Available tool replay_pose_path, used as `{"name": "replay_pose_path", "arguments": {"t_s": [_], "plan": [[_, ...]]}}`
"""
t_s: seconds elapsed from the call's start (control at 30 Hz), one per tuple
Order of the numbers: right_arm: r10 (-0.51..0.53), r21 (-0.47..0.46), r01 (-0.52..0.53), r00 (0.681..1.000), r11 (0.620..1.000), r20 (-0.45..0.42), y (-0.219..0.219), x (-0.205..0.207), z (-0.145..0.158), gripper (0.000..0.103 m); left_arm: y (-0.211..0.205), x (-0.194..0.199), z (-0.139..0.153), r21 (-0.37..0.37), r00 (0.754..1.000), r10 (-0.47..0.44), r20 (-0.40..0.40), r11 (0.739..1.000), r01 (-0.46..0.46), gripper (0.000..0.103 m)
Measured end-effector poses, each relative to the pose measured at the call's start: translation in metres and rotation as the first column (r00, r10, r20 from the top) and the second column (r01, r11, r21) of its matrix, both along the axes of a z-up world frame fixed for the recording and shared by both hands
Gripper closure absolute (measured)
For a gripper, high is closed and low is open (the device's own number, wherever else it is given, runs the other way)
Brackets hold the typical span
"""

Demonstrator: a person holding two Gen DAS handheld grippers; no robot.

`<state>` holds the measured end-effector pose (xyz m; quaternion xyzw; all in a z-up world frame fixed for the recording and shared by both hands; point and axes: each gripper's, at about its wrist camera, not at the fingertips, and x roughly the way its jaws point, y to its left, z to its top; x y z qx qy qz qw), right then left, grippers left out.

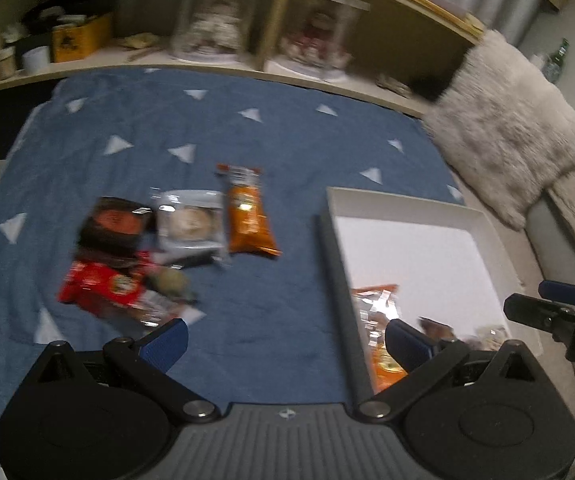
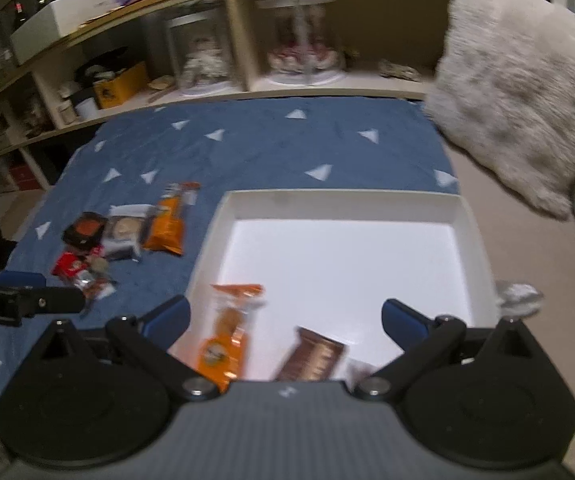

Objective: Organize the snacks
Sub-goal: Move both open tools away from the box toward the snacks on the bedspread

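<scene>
Both claws hang released and empty. The loose orange packet (image 1: 249,216), lengthwise away, lies ahead of the left claw (image 1: 285,342), nearer than the right claw (image 2: 285,320).

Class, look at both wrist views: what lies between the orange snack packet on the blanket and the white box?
Only bare blue blanket separates the orange snack packet from the white box; both views show it.

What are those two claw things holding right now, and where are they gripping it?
Nothing. The left gripper and right gripper both stand open with nothing between their fingers; the snack packets lie on the blue blanket or in the white box.
</scene>
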<state>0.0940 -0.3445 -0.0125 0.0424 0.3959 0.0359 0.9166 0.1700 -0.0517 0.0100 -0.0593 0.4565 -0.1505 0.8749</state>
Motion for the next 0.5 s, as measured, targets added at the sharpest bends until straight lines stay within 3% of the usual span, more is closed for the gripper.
{"name": "replay_pose_path", "arguments": {"t_s": [0.5], "plan": [[0.121, 0.068, -0.122, 0.992, 0.990, 0.021, 0.099, 0.058, -0.019, 0.000, 0.096, 0.029, -0.027, 0.012, 0.980, 0.197, -0.003, 0.980, -0.197, 0.000]]}}
